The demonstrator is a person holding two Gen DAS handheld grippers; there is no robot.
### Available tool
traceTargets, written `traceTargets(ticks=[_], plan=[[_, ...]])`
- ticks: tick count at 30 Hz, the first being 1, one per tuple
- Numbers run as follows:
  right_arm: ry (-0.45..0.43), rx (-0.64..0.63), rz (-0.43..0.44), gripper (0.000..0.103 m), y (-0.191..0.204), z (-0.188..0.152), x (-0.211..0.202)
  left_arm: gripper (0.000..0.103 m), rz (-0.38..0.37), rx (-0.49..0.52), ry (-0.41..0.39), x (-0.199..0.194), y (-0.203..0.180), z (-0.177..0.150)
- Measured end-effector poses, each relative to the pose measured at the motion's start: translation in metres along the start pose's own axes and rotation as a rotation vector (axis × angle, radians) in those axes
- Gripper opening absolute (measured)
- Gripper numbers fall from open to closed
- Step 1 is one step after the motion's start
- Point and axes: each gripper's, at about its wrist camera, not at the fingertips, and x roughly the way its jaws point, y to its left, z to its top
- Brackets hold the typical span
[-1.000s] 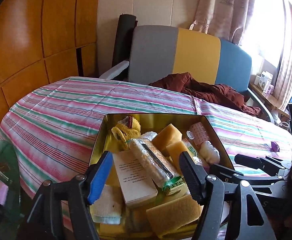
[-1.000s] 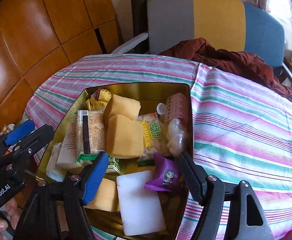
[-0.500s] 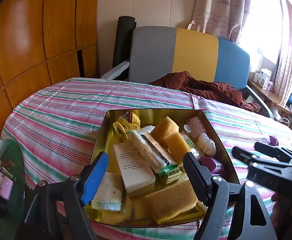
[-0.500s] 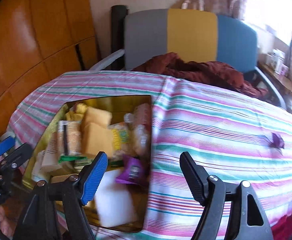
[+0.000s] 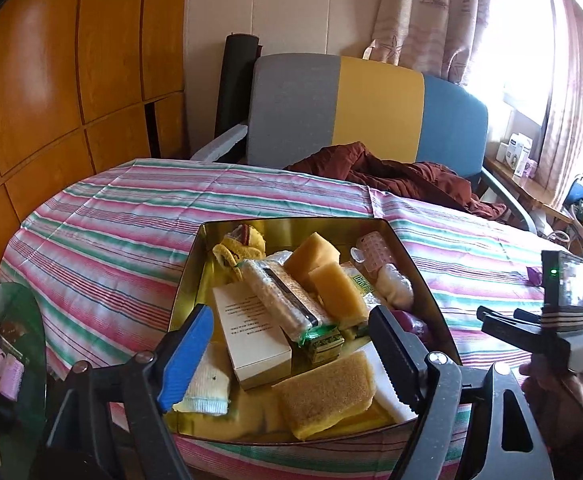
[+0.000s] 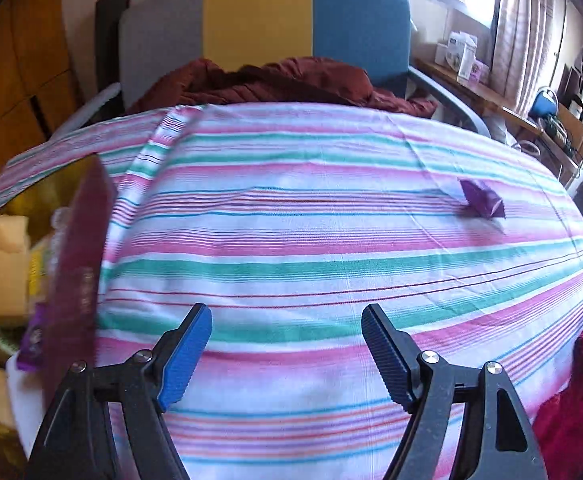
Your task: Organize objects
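Note:
A gold tin box (image 5: 283, 228) sits on the striped tablecloth (image 5: 111, 240), filled with sponges, a white carton (image 5: 251, 332), a cracker pack (image 5: 279, 300) and a purple packet (image 5: 413, 326). My left gripper (image 5: 289, 356) is open and empty above the tin's near side. My right gripper (image 6: 287, 354) is open and empty over bare cloth, right of the tin's dark red wall (image 6: 79, 264). A second purple packet (image 6: 481, 202) lies alone on the cloth far right of it; it also shows in the left wrist view (image 5: 534, 275). The right gripper's body (image 5: 539, 328) shows there too.
A grey, yellow and blue sofa (image 5: 371, 108) with a dark red garment (image 5: 395, 172) stands behind the table. A glass side table (image 5: 7, 340) with small items is at the left. A red cloth (image 6: 579, 408) lies at the table's near right edge.
My right gripper has swung right, away from the tin, and now faces the open cloth and the lone purple packet. My left gripper has drawn back slightly from the tin.

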Motion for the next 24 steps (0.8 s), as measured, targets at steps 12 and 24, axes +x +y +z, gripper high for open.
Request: traceTargets(ticks=[12,24], plan=[[0.0,0.048,0.02,0.101,0.004,0.002,0.039,0.081,0.015,0.005,0.026,0.014,-0.001,0.002],[0.006,0.044,0.016,0.103,0.006,0.005,0.043,0.081,0.023,-0.015,0.039,0.028,0.004,0.007]])
